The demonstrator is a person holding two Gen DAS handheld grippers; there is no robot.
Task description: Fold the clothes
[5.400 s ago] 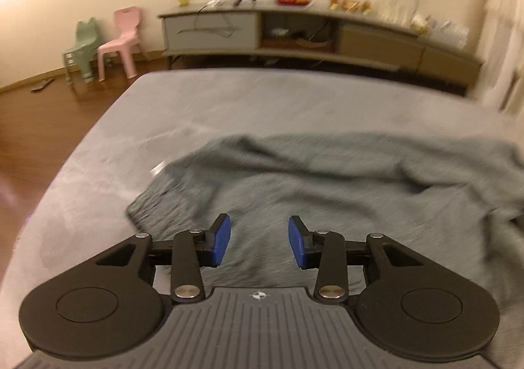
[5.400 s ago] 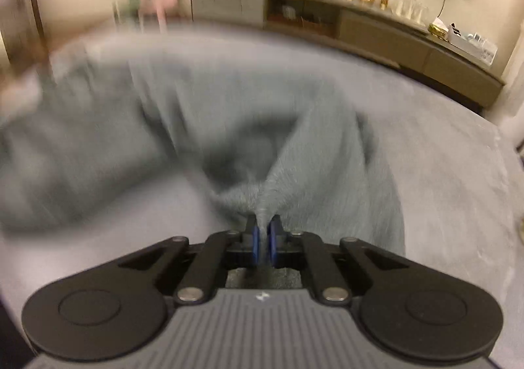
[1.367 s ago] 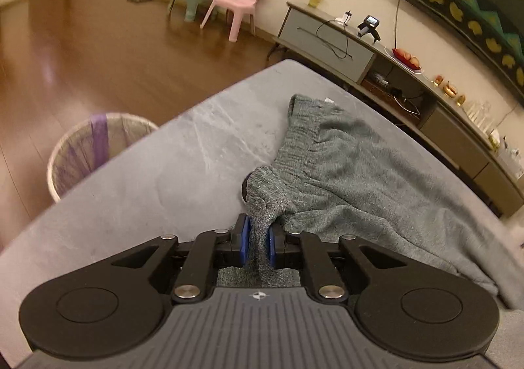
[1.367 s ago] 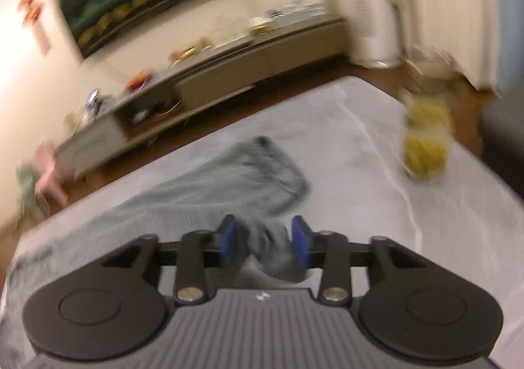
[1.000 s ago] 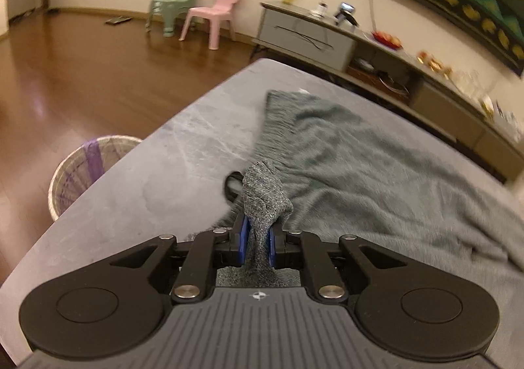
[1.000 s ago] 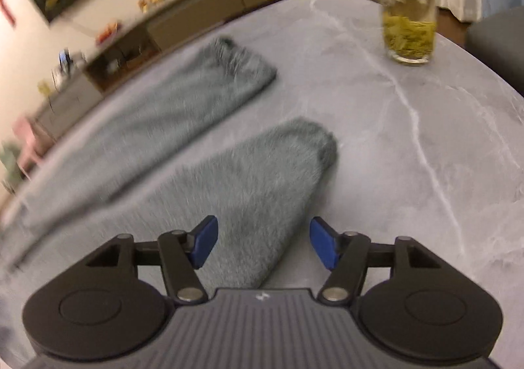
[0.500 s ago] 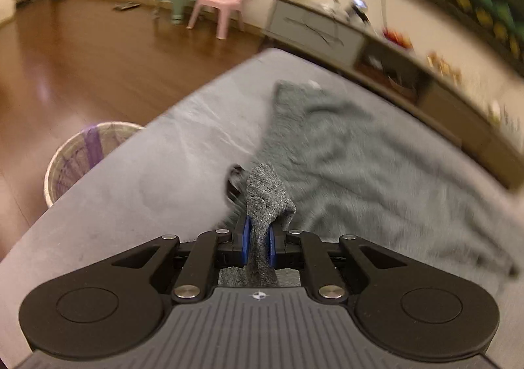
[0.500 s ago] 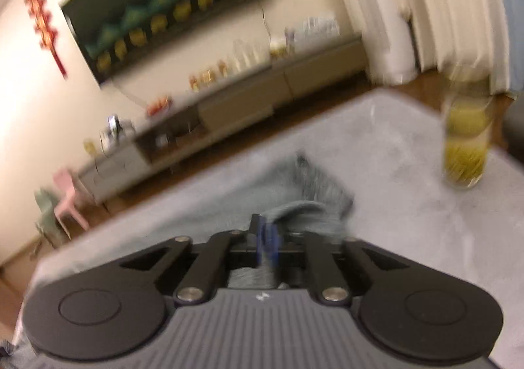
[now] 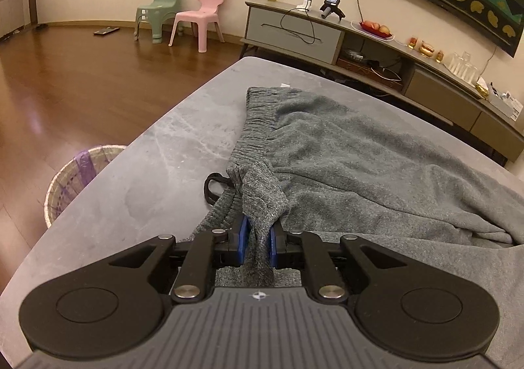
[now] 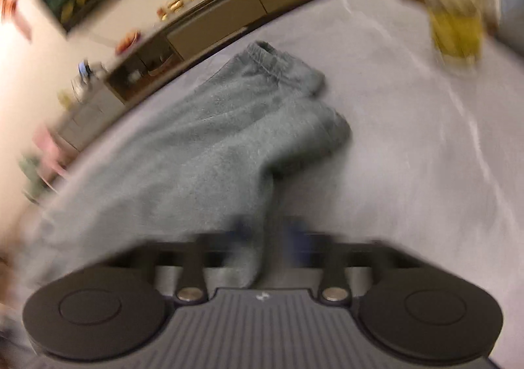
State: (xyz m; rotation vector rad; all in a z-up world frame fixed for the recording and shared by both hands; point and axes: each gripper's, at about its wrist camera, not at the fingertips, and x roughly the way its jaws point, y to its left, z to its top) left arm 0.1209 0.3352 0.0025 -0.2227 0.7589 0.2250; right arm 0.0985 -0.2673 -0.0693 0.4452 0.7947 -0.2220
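Grey sweatpants [image 9: 360, 153] lie spread on the grey marble table [image 9: 157, 172]. My left gripper [image 9: 257, 231] is shut on a bunched piece of the ribbed waistband [image 9: 258, 113] at the near corner, and a black drawstring loop [image 9: 213, 187] lies just left of it. The right wrist view is blurred. It shows the two trouser legs [image 10: 203, 153] ending in cuffs [image 10: 330, 130]. My right gripper [image 10: 267, 234] has the near leg's edge pinched between its blue pads and reads as shut on it.
A wicker basket [image 9: 75, 172] with a purple liner stands on the wood floor left of the table edge. A glass of yellow-green drink [image 10: 455, 22] stands on the table [image 10: 409, 156] at the far right. A long low cabinet [image 9: 327, 38] and two small chairs [image 9: 199, 15] line the wall.
My right gripper was open above the near trouser leg and has shut on its edge while the view swung. My left gripper keeps its hold on the waistband, almost still.
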